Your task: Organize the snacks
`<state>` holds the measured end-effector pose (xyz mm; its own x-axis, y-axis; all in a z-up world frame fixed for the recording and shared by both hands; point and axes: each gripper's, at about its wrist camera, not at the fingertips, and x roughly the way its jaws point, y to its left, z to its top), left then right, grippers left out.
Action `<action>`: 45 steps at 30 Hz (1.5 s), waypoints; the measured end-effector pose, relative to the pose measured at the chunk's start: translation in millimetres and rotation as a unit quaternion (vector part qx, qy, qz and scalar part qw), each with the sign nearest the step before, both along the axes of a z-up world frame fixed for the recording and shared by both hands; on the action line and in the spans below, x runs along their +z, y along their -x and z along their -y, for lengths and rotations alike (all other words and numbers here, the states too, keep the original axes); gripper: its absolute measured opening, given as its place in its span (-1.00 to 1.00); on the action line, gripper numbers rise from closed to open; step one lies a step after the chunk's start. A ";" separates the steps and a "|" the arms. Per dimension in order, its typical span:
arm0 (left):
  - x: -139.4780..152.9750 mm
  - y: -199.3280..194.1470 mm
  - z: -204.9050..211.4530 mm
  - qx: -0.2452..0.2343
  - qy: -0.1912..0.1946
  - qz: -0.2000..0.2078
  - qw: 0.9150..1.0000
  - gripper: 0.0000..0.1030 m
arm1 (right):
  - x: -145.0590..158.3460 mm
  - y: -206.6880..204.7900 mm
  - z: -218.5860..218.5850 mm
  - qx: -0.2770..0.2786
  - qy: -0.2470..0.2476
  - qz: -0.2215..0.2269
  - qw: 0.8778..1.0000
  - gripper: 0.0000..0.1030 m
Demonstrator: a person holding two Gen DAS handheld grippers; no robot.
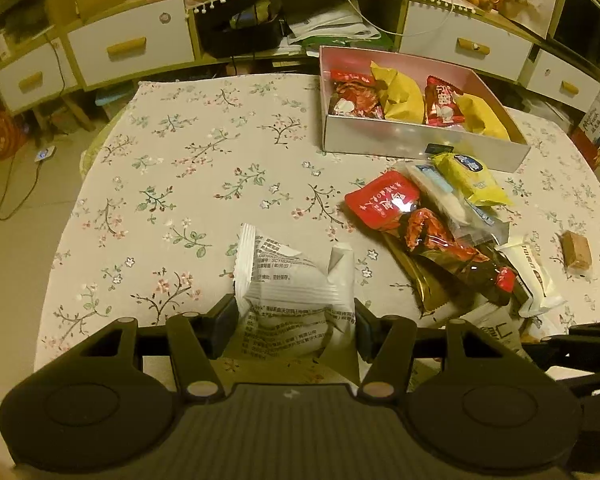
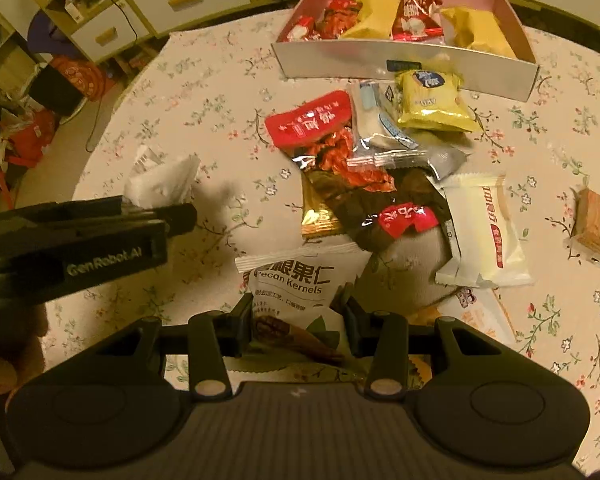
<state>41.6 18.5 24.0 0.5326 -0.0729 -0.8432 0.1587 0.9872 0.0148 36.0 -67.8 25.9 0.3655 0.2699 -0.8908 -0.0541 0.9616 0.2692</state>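
The fingers of the left gripper (image 1: 295, 324) are clamped on the sides of a white snack packet (image 1: 292, 280), printed side up, held just above the floral cloth of the desk (image 1: 180, 168). The fingers of the right gripper (image 2: 296, 322) are pressed against a white pecan kernel packet (image 2: 296, 284) at the near edge of a loose pile; whether it has left the desk cannot be told. Just beyond lie the snacks not yet sorted: a red-topped bag of red-wrapped candies (image 2: 320, 136), a clear packet with a white snack (image 2: 380, 128), a yellow packet (image 2: 432, 100) touching the box's front wall, a dark packet with a red label (image 2: 400, 208), a gold-edged wrapper (image 2: 320, 220) beneath it, a cream packet (image 2: 488, 232), and, well apart to the right, a small brown wrapped piece (image 2: 596, 224). At the far side of the desk stands the open pink-lined box (image 2: 412, 64), already holding two yellow packets and several red ones along its back wall. By my judgement the sorting is under halfway: some snacks are boxed, two are in the grippers, and more remain outside the box than inside it.
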 end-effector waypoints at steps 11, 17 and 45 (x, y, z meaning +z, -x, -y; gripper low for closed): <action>11.9 3.0 15.6 -0.013 -0.006 0.023 1.000 0.24 | 19.1 -2.1 5.0 -0.005 -0.021 0.019 1.000 -0.22; 15.9 1.0 22.8 -0.018 -0.009 0.030 0.999 0.24 | 23.3 -7.4 11.5 -0.007 -0.024 0.026 0.999 -0.22; 36.2 -68.1 46.4 -0.029 0.042 0.056 0.997 0.22 | 46.1 -49.4 97.2 -0.063 -0.019 0.084 0.994 -0.23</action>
